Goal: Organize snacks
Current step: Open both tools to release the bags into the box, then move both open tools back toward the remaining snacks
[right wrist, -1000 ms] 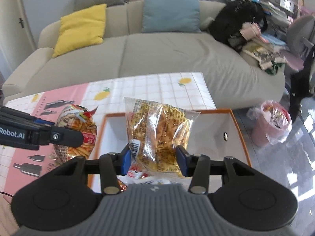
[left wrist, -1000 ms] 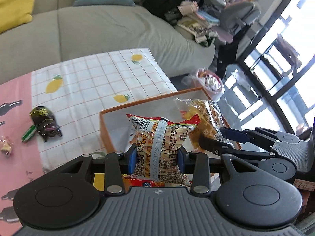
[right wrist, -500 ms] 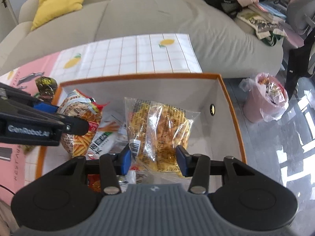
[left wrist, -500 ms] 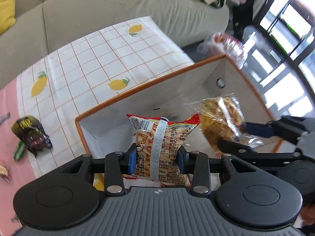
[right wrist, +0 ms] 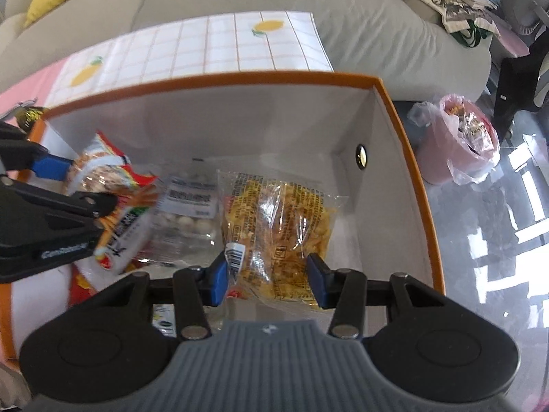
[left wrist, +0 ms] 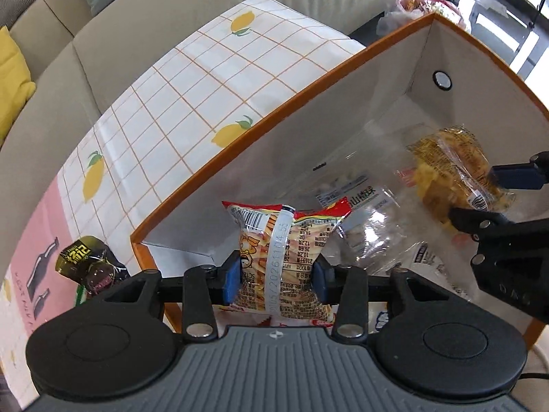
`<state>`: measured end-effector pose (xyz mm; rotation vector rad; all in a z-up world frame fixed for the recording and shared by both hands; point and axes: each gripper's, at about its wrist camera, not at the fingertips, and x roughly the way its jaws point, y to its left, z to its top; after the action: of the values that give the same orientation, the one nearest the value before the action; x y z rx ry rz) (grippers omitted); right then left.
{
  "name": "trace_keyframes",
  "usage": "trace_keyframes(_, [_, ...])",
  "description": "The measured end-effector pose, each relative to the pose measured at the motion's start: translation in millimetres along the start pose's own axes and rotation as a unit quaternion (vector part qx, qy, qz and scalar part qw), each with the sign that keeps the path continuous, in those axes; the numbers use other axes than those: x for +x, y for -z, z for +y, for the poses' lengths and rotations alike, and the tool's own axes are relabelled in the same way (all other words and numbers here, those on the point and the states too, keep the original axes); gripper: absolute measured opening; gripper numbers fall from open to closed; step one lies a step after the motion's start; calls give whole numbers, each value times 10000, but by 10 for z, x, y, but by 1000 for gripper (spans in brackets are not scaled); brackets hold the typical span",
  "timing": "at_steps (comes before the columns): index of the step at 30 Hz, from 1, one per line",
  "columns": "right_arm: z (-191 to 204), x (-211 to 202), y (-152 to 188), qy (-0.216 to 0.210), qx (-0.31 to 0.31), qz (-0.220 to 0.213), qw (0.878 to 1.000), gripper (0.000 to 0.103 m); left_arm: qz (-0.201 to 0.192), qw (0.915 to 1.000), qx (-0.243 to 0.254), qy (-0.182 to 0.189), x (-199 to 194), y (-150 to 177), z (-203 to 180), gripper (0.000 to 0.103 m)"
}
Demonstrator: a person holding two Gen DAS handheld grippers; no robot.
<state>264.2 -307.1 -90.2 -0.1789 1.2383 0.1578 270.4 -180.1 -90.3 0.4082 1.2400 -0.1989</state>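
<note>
Both grippers inside the box (right wrist: 408,158), each clamping a snack.
Left gripper (left wrist: 276,276) pinches a red fries bag (left wrist: 284,247) at the box's left; right gripper (right wrist: 267,281) grips a clear chip bag (right wrist: 278,219) near its right wall.

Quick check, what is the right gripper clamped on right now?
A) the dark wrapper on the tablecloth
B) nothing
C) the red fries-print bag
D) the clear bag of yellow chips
D: the right gripper pinches the clear bag of yellow chips over the orange-rimmed box.
</note>
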Motion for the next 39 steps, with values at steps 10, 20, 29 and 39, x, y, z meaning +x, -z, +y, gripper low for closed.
trace_keyframes(10, [4, 229, -32, 95, 75, 436, 9990, 47, -108, 9999, 97, -4, -67, -8, 14, 68])
trace_keyframes(20, [41, 255, -32, 127, 154, 556, 9983, 53, -324, 9994, 72, 114, -284, 29, 68, 70])
trace_keyframes(29, [86, -44, -56, 291, 85, 229, 9993, 77, -558, 9983, -20, 147, -538, 94, 144, 71])
trace_keyframes(39, [239, -570, 63, 277, 92, -303, 9991, 84, -832, 9964, -59, 154, -908, 255, 245, 71])
